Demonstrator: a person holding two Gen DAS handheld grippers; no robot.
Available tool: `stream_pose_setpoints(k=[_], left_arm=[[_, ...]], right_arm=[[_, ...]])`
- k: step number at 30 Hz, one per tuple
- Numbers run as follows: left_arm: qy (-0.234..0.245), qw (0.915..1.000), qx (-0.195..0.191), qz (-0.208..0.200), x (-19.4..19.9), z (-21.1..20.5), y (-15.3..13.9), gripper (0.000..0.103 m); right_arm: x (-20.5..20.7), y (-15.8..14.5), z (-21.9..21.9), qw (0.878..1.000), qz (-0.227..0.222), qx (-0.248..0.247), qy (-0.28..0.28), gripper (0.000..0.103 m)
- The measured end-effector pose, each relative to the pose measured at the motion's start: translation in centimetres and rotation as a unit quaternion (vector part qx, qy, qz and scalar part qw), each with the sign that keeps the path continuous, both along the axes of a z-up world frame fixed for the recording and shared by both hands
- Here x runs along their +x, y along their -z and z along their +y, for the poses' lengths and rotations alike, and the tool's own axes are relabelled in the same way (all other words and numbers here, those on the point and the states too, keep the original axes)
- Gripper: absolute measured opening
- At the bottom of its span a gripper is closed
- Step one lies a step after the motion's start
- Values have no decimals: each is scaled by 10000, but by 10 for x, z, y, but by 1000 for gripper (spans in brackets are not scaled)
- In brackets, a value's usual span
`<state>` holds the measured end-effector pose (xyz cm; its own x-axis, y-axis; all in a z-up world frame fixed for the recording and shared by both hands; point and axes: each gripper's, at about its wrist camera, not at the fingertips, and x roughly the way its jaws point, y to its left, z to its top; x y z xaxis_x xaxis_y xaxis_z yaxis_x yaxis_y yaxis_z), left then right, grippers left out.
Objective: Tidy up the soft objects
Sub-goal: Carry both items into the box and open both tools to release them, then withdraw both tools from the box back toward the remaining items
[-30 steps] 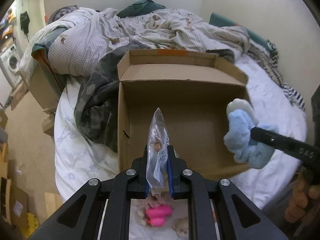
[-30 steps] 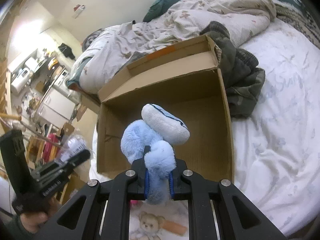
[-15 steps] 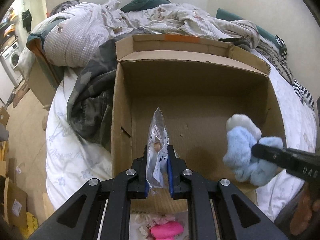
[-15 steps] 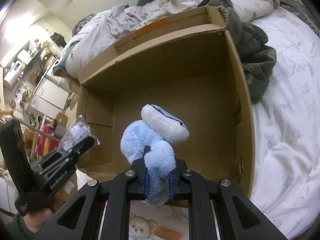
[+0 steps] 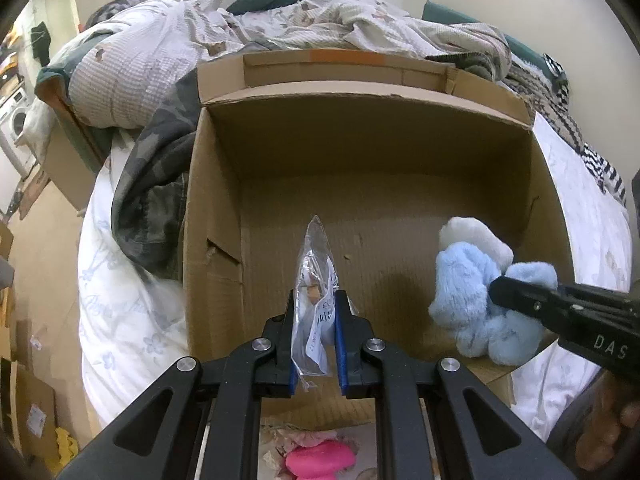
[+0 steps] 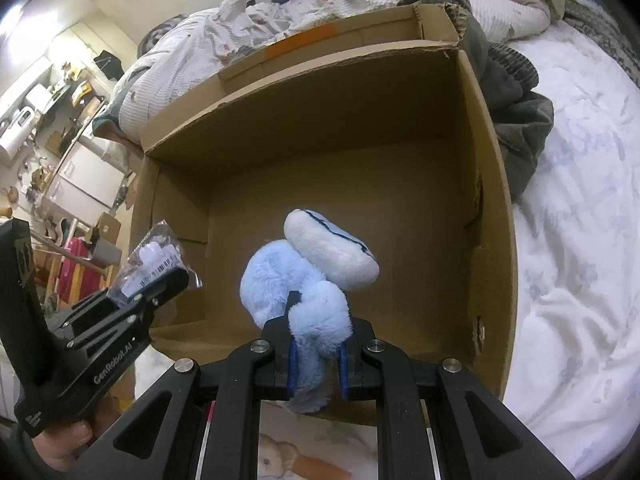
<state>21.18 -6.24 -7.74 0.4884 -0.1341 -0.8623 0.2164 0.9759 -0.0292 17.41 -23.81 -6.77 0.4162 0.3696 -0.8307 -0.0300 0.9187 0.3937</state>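
Two hand-held grippers tilt down over an open corrugated cardboard box (image 5: 360,184) on the bed (image 6: 580,240). The left hand-held gripper (image 5: 314,320), marked "GenRobot.AI", pinches a crinkled clear plastic packet (image 5: 316,280) bearing a barcode label. The right hand-held gripper (image 6: 316,320), lettered "DAS", clamps a fluffy light-blue plush toy (image 6: 296,272) above the box floor.

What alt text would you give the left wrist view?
The left tongs pinch a clear plastic bag above an open cardboard box on a bed. At right, the right tongs hold a blue plush toy.
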Motion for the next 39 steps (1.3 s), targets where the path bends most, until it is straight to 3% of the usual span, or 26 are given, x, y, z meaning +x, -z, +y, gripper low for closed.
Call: stream_pose_setpoints(k=[9,12,15,16,17,21,24,25,26,27,33,35,39], left_arm=[[-84,9999,71,50,2,-2,3,14],[-92,9999,81,115,2,-3,4,19],[-32,9999,-16,154,1,-6,4,41],[-28,9999,-7,122,1,-6,3,56],[-33,10000,20,46,-1,-7,1,65],[30,9998,153,-113,-3,-10,-5,66],[17,9997,221,-114,-3,-11,-3,66],[15,9997,229,-107,-3,-10,-3,66],[4,9997,235,-103,-3,-10,-3,66],[-9,9997,231,-104,-2,-9,-3,66],[-76,9998,159,-111,-3,-5,-6,66],[-84,9998,96,-146,-4,-4,-9,66],[-159,9994,-16,-298,-9,1,-19,66]], right_arm=[[1,1,3,10000,2,-42,-4,17],[2,2,3,10000,16,-34,-1,17],[1,3,2,10000,22,-46,29,17],[1,3,2,10000,26,-43,39,17],[2,3,1,10000,31,-33,42,17],[2,3,1,10000,20,-35,50,19],[2,3,0,10000,16,-17,79,30],[2,3,0,9999,13,-54,92,44],[2,2,0,9999,0,-105,112,69],[1,0,1,9998,-76,-123,137,76],[-4,-17,4,9982,-522,-251,123,84],[-7,-24,3,9970,-700,-261,210,103],[-11,-33,-2,9948,-944,-128,348,103]])
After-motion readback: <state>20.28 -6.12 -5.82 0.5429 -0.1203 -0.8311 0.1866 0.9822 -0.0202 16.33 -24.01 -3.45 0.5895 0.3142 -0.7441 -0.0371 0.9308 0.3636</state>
